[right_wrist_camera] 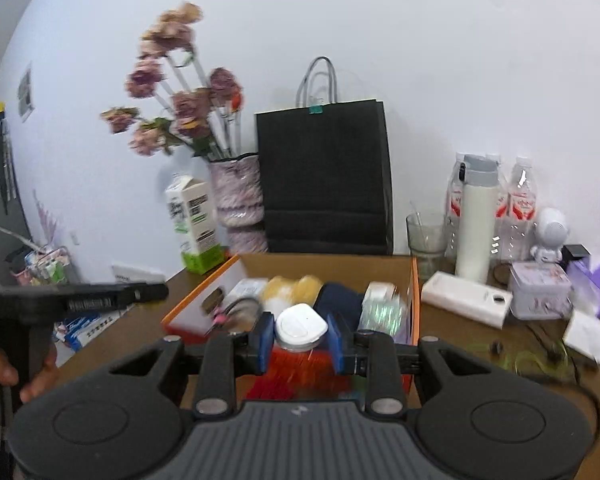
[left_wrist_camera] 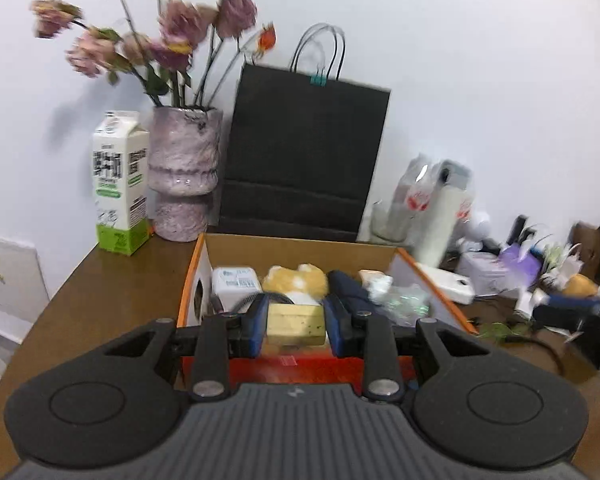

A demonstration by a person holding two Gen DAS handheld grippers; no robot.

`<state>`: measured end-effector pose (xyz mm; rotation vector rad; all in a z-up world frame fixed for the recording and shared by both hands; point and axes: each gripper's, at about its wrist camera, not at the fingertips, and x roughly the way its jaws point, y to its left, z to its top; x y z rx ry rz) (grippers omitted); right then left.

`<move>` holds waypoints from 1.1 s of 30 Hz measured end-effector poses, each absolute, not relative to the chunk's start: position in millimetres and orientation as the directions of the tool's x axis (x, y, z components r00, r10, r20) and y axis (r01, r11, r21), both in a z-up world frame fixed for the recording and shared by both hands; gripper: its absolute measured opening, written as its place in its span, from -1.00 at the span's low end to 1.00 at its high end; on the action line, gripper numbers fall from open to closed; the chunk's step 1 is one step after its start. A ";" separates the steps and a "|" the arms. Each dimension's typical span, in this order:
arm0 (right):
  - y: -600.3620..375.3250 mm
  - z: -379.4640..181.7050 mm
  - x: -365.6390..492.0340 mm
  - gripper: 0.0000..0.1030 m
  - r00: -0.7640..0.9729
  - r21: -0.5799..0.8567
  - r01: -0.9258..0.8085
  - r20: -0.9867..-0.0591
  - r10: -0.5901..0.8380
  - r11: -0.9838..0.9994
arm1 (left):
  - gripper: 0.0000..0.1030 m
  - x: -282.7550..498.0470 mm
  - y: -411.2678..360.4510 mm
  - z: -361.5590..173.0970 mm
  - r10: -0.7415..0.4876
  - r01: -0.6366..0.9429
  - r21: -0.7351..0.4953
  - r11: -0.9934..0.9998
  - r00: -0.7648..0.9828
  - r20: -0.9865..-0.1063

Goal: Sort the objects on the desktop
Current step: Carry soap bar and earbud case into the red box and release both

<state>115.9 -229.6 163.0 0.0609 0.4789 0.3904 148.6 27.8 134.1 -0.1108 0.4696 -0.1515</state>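
An orange-edged cardboard box [left_wrist_camera: 300, 246] [right_wrist_camera: 332, 264] stands on the brown desk and holds a white adapter, a yellow plush toy [left_wrist_camera: 296, 278], a dark blue item and shiny wrapping. My left gripper [left_wrist_camera: 296, 326] is shut on a pale yellow block [left_wrist_camera: 296, 324], held over the box's near side. My right gripper [right_wrist_camera: 300, 338] is shut on a white round lidded container [right_wrist_camera: 301, 326], held over the box's near edge. The left gripper's body [right_wrist_camera: 80, 300] shows at the left of the right wrist view.
A black paper bag [left_wrist_camera: 306, 156], a pink vase with flowers [left_wrist_camera: 184, 176] and a milk carton [left_wrist_camera: 120, 184] stand behind the box by the wall. Bottles [right_wrist_camera: 520, 208], a white flask [right_wrist_camera: 476, 216], a glass, a power bank [right_wrist_camera: 466, 298], a tin and cables lie right.
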 end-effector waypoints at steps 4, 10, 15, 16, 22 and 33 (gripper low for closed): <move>-224.3 160.0 202.7 -0.47 0.799 0.154 -0.309 -0.494 0.344 0.939 | -0.41 220.5 32.6 111.0 -0.135 0.072 -0.133 0.989 0.820 -0.556; -226.4 126.8 313.9 -0.47 0.729 0.199 -0.220 -0.617 0.296 0.955 | -0.36 277.8 35.0 71.9 -0.143 0.071 -0.134 0.988 0.729 -0.670; -215.2 84.9 352.3 -0.30 0.640 0.222 -0.196 -0.709 0.296 0.955 | 0.29 287.9 30.4 67.4 -0.124 0.054 -0.126 0.990 0.746 -0.654; -212.3 81.0 354.2 -0.30 0.645 0.196 -0.183 -0.716 0.268 0.963 | 0.37 289.8 29.5 68.7 -0.121 0.052 -0.125 0.991 0.743 -0.658; -215.4 88.9 342.1 0.10 0.649 0.235 -0.169 -0.705 0.287 0.957 | 0.79 286.2 31.0 85.7 -0.116 0.017 -0.154 0.988 0.740 -0.663; -211.2 130.0 260.1 0.68 0.706 0.158 -0.197 -0.662 0.252 0.968 | 1.00 230.1 13.2 116.7 -0.025 -0.032 -0.076 0.997 0.757 -0.653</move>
